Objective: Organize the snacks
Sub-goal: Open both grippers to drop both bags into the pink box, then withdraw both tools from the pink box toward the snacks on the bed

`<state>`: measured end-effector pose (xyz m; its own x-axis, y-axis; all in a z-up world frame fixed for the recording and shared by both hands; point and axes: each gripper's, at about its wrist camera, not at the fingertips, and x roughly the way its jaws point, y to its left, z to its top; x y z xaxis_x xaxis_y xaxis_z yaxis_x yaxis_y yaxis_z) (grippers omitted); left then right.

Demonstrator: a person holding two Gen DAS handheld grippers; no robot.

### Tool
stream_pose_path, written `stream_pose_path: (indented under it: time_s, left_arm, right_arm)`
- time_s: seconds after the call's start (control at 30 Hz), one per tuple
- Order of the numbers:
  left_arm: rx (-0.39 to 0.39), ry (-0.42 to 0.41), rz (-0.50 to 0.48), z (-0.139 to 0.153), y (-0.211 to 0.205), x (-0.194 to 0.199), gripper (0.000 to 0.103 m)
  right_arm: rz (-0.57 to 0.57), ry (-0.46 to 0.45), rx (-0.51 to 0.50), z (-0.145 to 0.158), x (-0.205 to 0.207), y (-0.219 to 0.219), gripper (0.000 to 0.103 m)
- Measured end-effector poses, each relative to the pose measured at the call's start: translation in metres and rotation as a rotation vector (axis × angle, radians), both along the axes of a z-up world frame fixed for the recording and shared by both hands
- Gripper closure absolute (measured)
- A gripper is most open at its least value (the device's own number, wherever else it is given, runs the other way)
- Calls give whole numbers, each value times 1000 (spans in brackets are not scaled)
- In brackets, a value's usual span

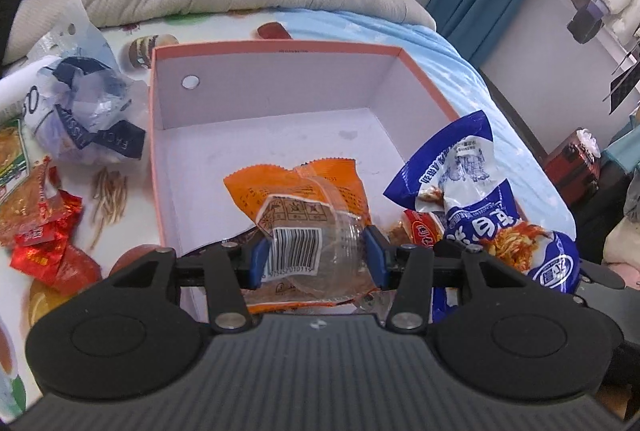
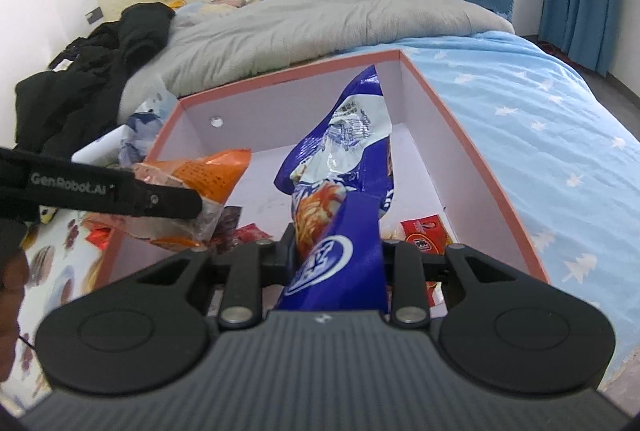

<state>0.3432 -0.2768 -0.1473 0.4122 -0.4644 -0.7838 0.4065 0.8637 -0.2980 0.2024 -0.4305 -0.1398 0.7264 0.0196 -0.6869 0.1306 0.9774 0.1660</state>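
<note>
Left wrist view: our left hand-held gripper (image 1: pixel 316 255) clamps the orange packet (image 1: pixel 298 191), the right hand-held gripper (image 2: pixel 336 251) the blue bag (image 2: pixel 340 191) — both over the box (image 1: pixel 280 49), ready to drop in

"GenRobot.AI" in pale letters runs along the black arm of the left gripper (image 2: pixel 160 197). A barcode label (image 1: pixel 294 249) sits on the orange snack packet (image 1: pixel 296 191), digits beneath too blurred to read. Crumpled tissue pack (image 1: pixel 92 115) carries a dark band, partly legible "FACIAL TISSUE". Blue snack bag (image 2: pixel 340 167): Chinese print, unreadable.
</note>
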Motion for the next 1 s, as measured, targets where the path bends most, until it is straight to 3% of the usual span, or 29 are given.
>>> stream_pose_path:
  time_s: [0.07, 0.13, 0.2, 0.27, 0.33, 0.37, 1.0]
  left_arm:
    - [6, 0, -7, -4, -3, 3, 49]
    - [25, -18, -19, -4, -7, 1, 35]
    - [27, -33, -12, -2, -6, -1, 30]
    - [27, -39, -10, 3, -3, -5, 30]
    - [24, -51, -1, 8, 1, -10, 30]
    - [23, -56, 4, 12, 3, -14, 30]
    - [-15, -182, 79, 87, 72, -138, 30]
  right_arm:
    - [-7, 12, 10, -5, 5, -4, 70]
    - [-20, 20, 19, -10, 7, -8, 70]
    - [-25, 32, 16, -12, 8, -9, 68]
    - [-27, 38, 30, -12, 8, -10, 61]
    - [-32, 41, 37, -11, 6, -10, 44]
    - [-32, 40, 29, -10, 4, -9, 42]
    - [9, -84, 16, 48, -90, 39, 41]
